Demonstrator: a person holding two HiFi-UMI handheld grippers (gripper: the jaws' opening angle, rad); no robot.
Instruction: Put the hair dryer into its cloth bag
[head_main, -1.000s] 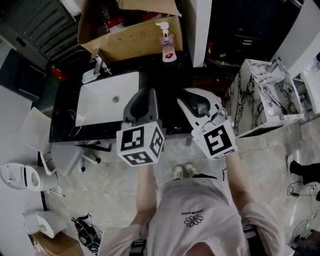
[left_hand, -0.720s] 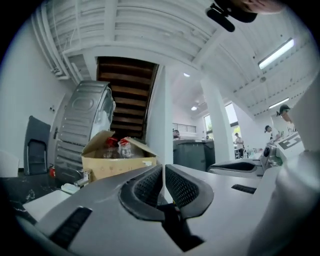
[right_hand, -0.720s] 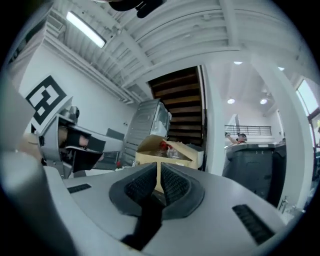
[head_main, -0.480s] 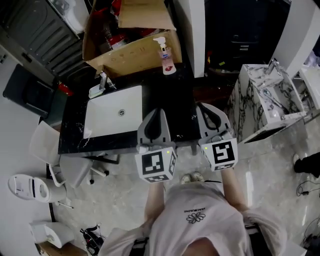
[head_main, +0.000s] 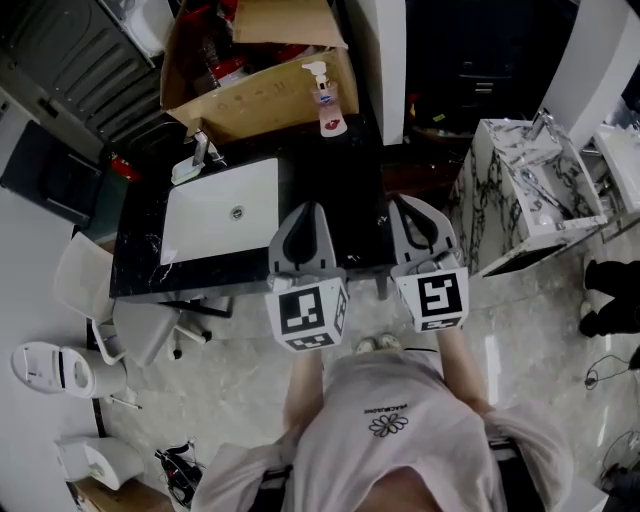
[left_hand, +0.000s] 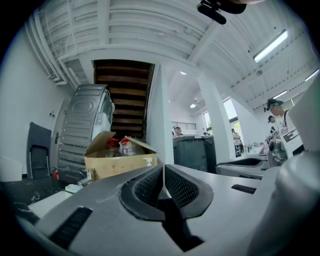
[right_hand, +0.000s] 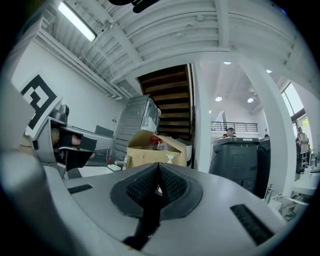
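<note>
No hair dryer and no cloth bag shows in any view. In the head view my left gripper (head_main: 305, 208) and my right gripper (head_main: 400, 203) are held side by side over the near edge of the black counter (head_main: 345, 175), pointing away from me. The left gripper view shows the left gripper (left_hand: 163, 172) with its pads pressed together and nothing between them. In its own view the right gripper (right_hand: 158, 172) has just been closing; its pads now meet on nothing.
A white sink (head_main: 215, 210) with a tap (head_main: 195, 150) is set in the counter's left half. A cardboard box (head_main: 260, 90) and a pump bottle (head_main: 328, 100) stand at the back. A marble-patterned stand (head_main: 520, 190) is to the right, a chair (head_main: 90, 290) to the left.
The right gripper's jaws, apart a second ago, have come together. Both grippers have straightened and drawn level side by side over the counter's near edge.
</note>
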